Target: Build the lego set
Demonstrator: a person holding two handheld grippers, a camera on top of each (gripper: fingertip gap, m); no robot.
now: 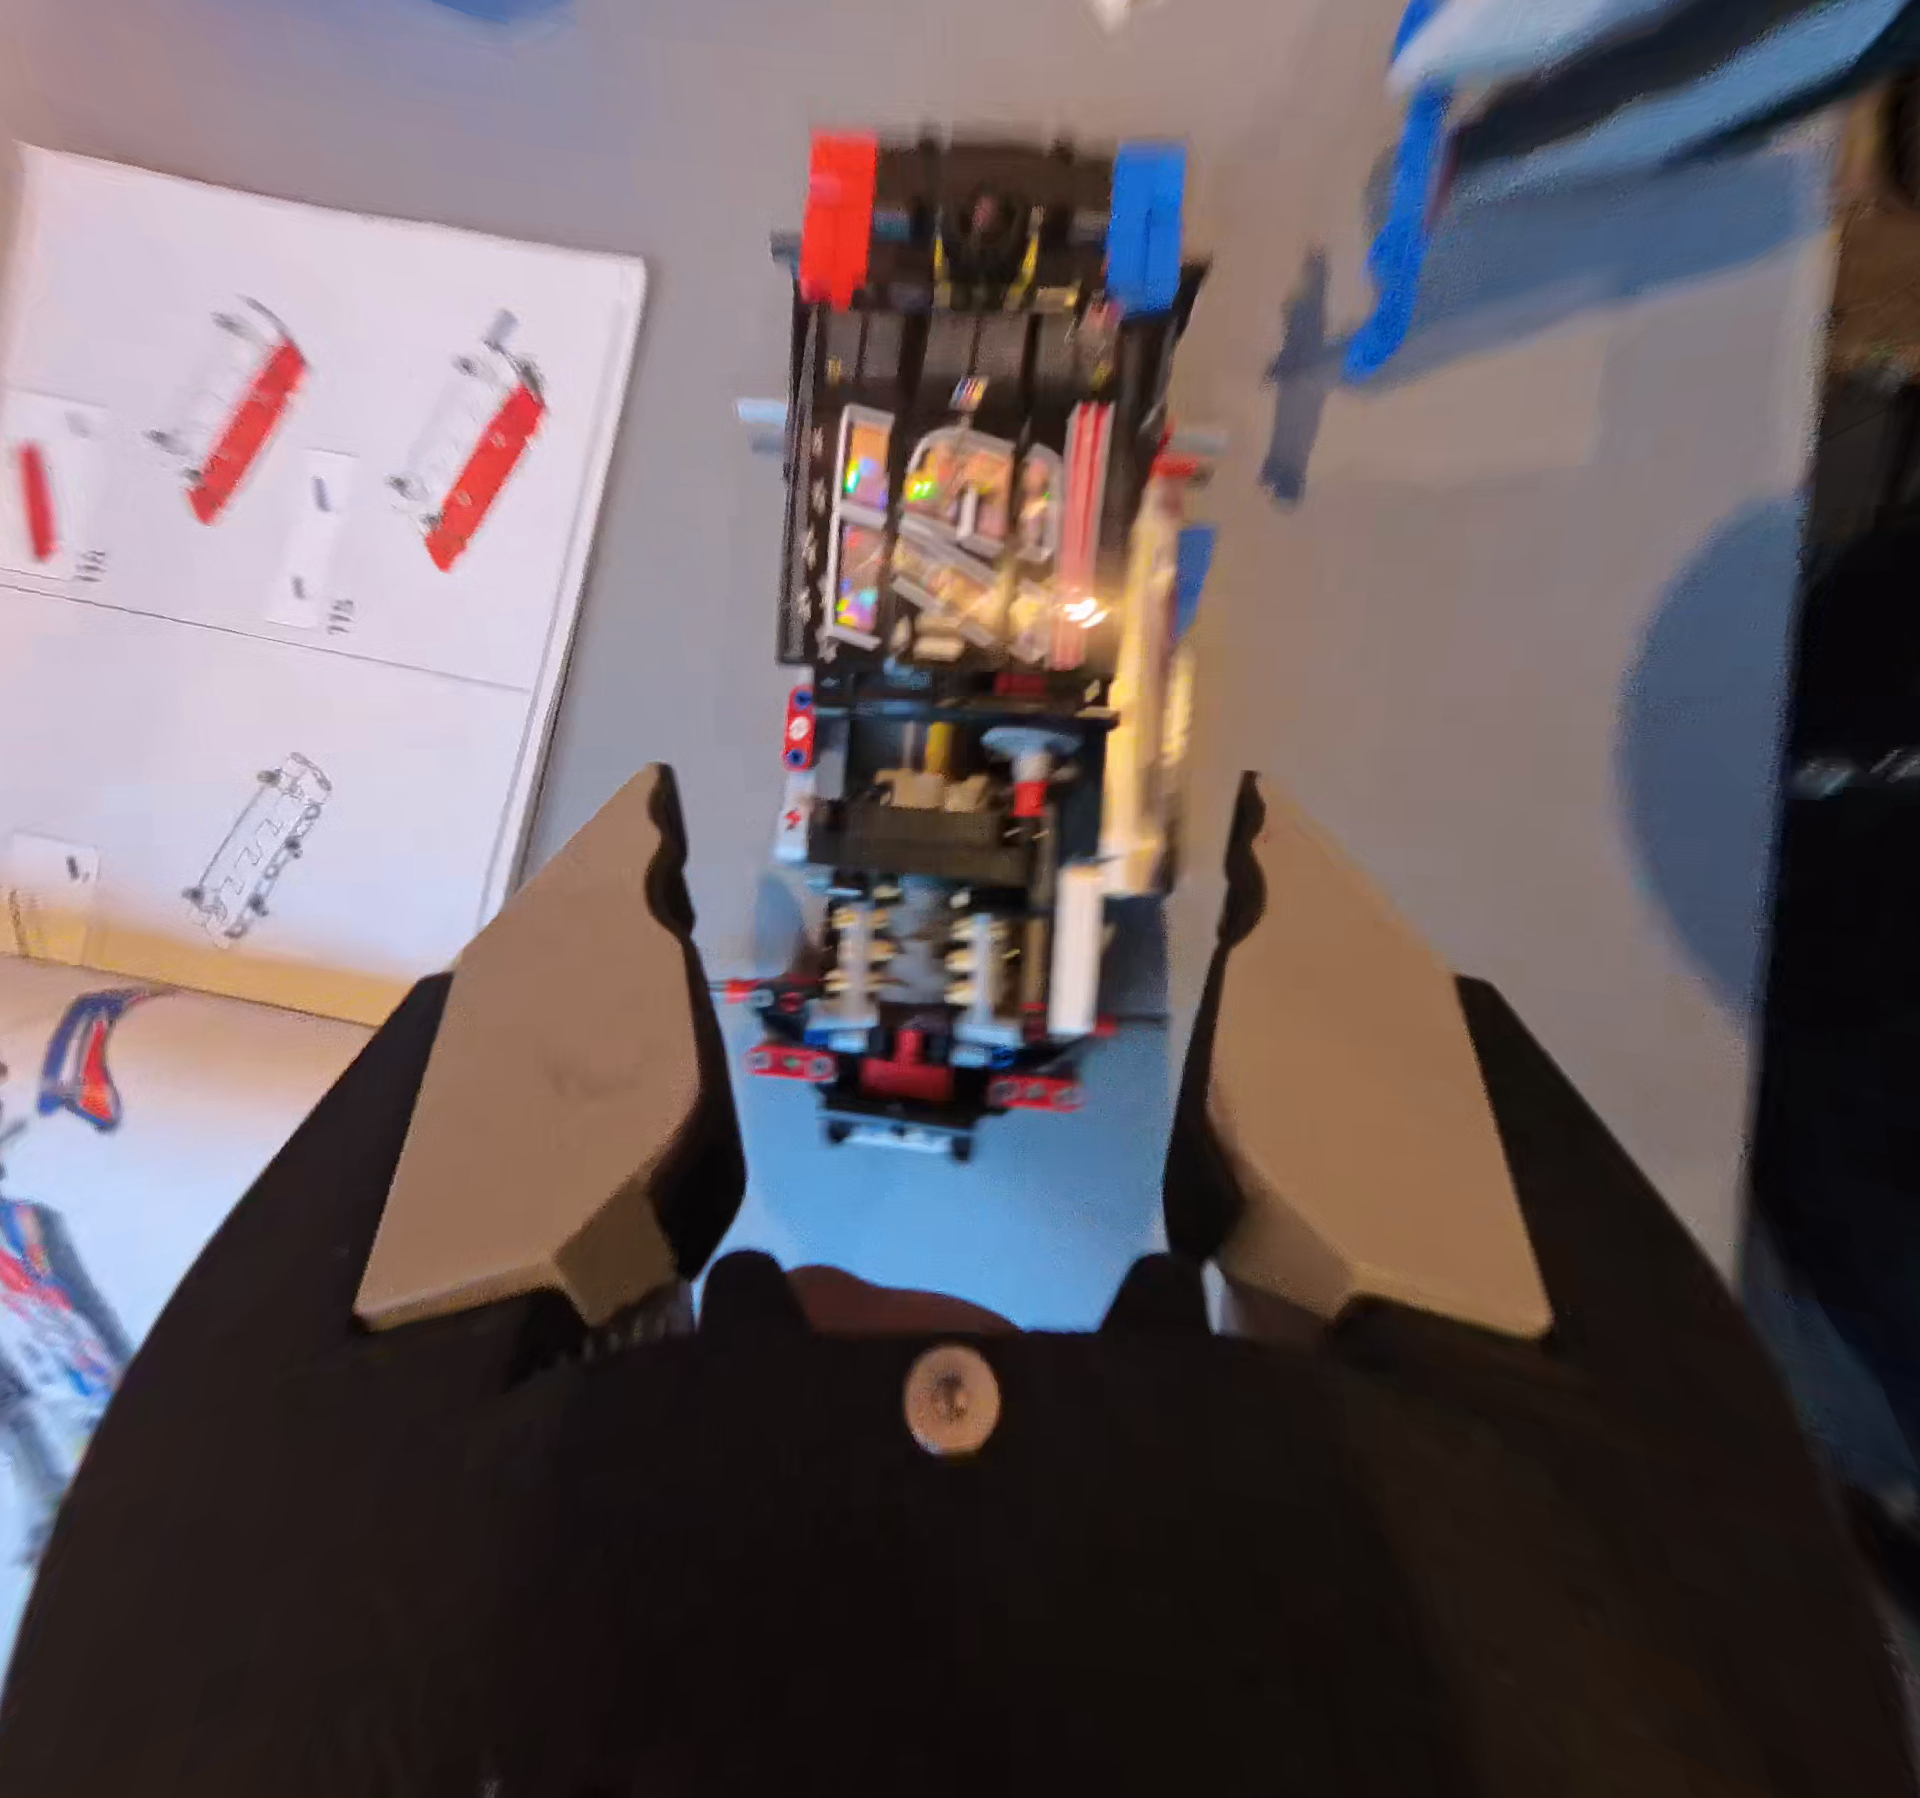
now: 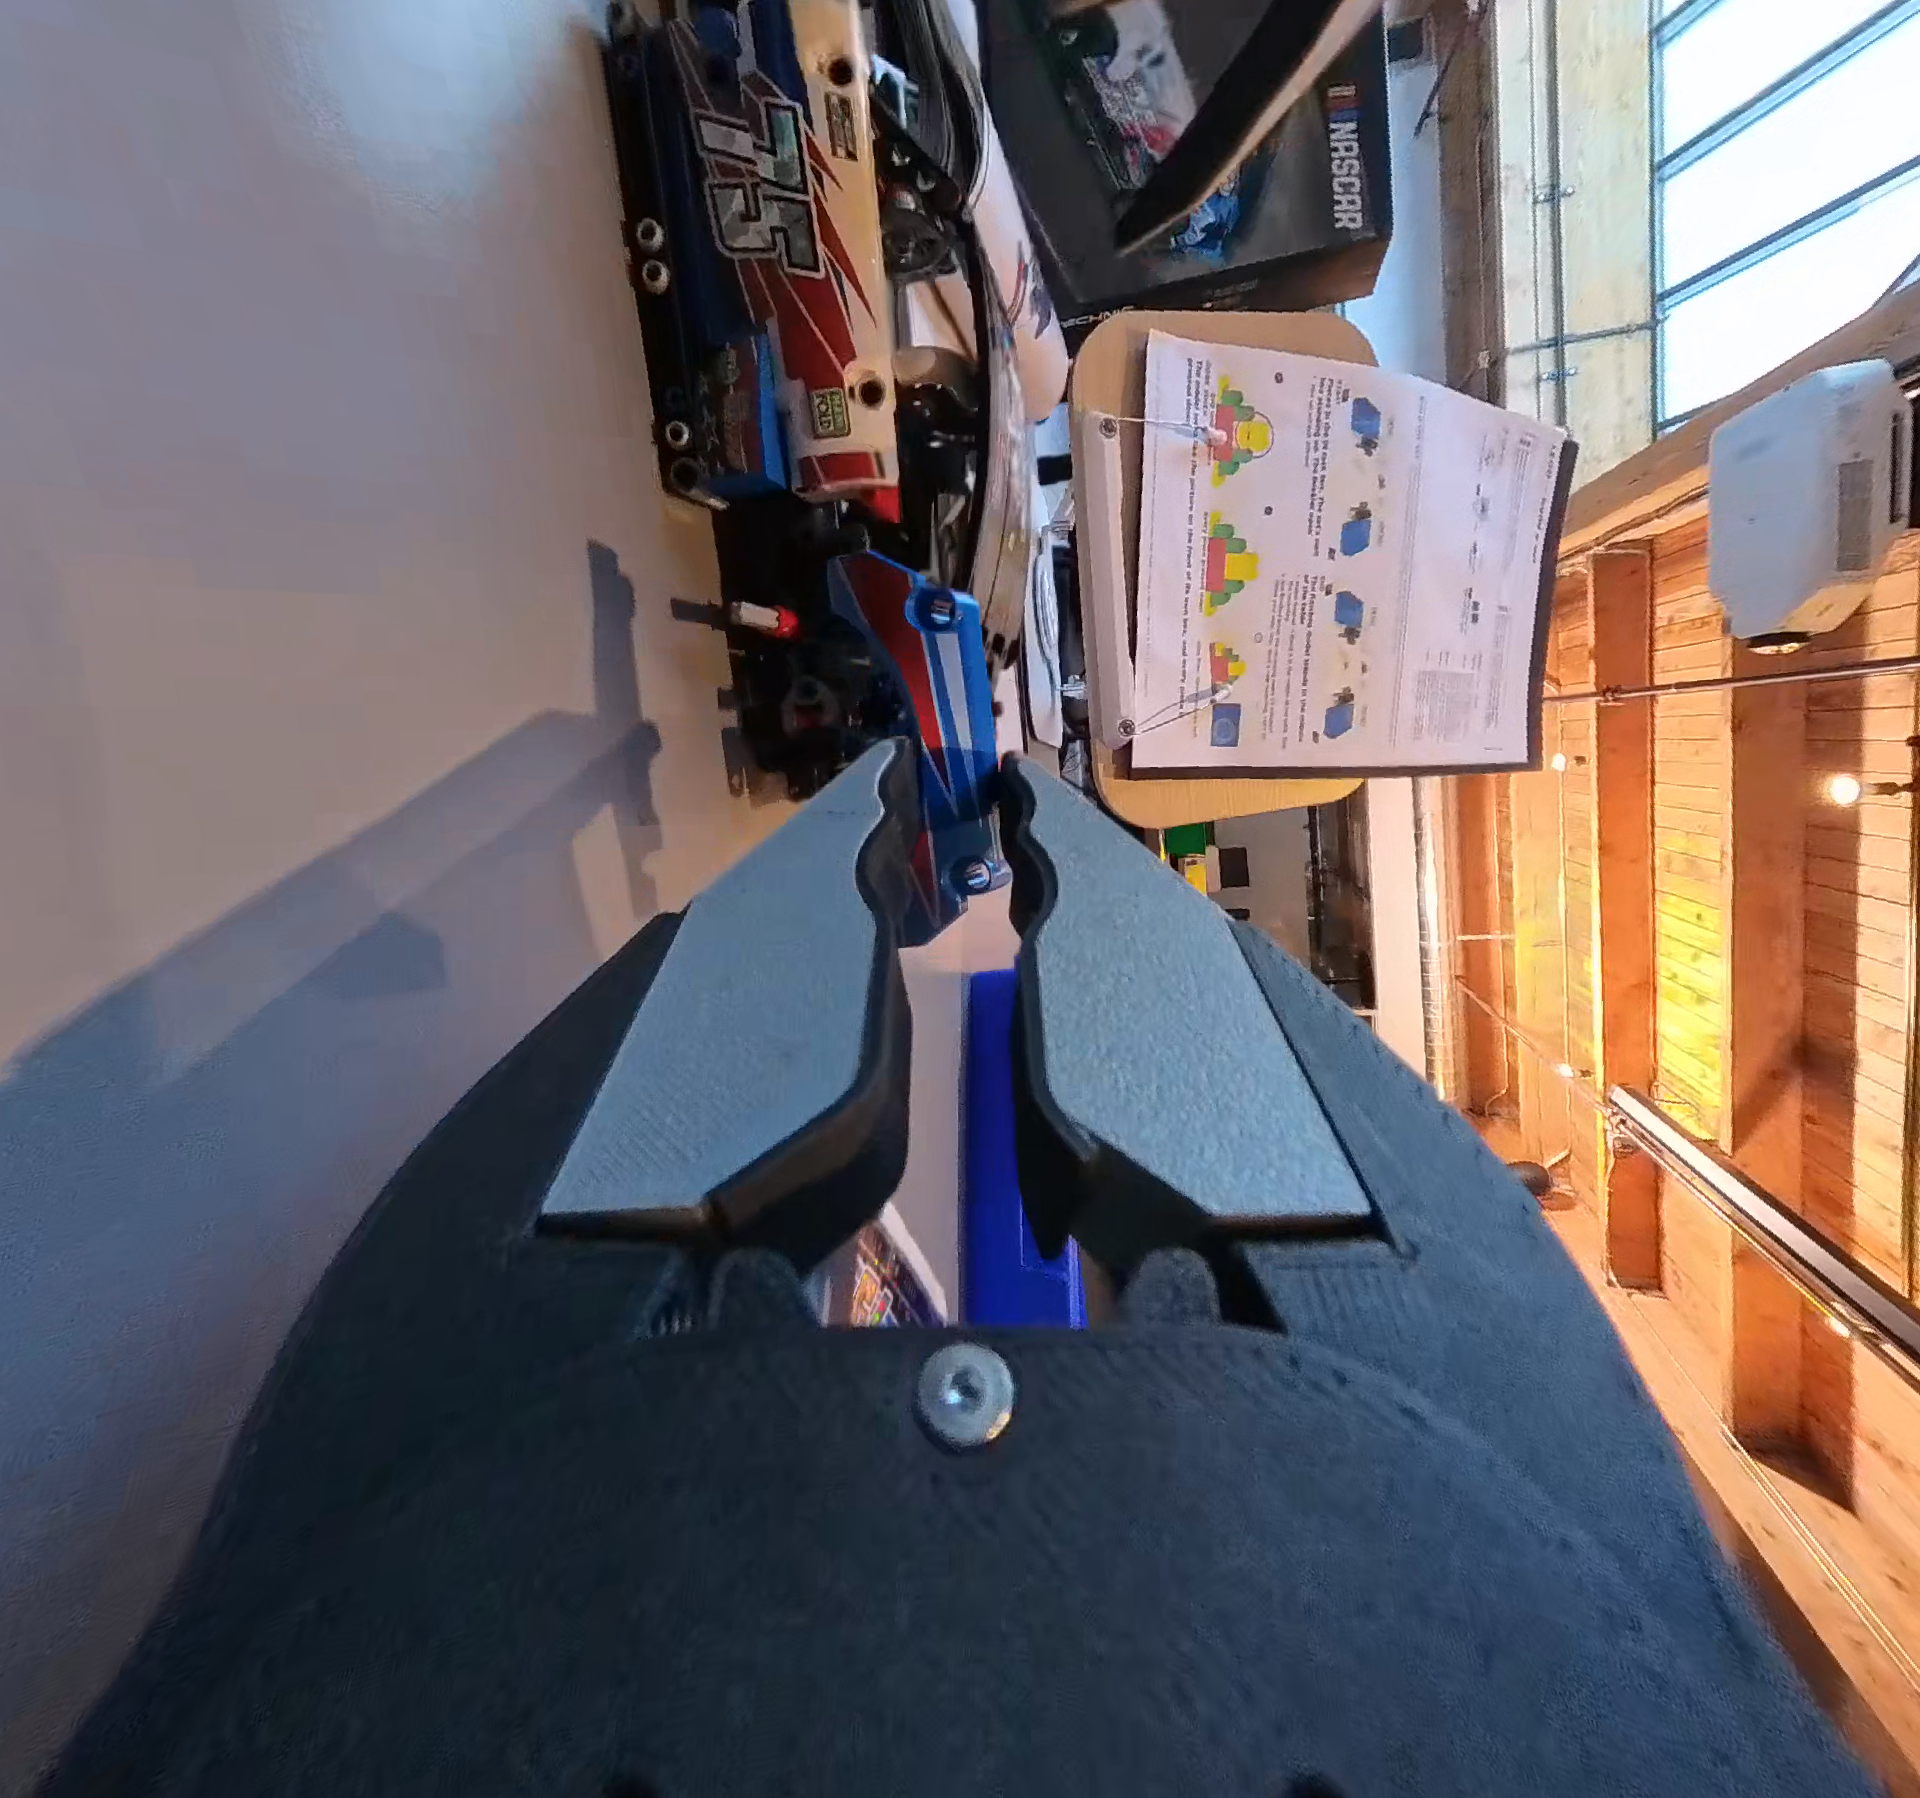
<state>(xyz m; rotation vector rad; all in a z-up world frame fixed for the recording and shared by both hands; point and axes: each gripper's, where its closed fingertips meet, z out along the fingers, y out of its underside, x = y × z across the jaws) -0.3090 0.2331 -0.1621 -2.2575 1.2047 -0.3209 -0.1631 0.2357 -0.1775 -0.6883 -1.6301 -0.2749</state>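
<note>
Blue panel (image 2: 951,792) sits pinched in the right claw (image 2: 951,782); the left claw (image 1: 956,813) gapes wide over the car (image 1: 956,605). Pressing crooked could pop it loose.

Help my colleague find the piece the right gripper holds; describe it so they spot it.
Start at the half-built car on the pale table. At its near end, the right gripper pinches a blue panel, the only piece with a red and silver stripe.
</note>
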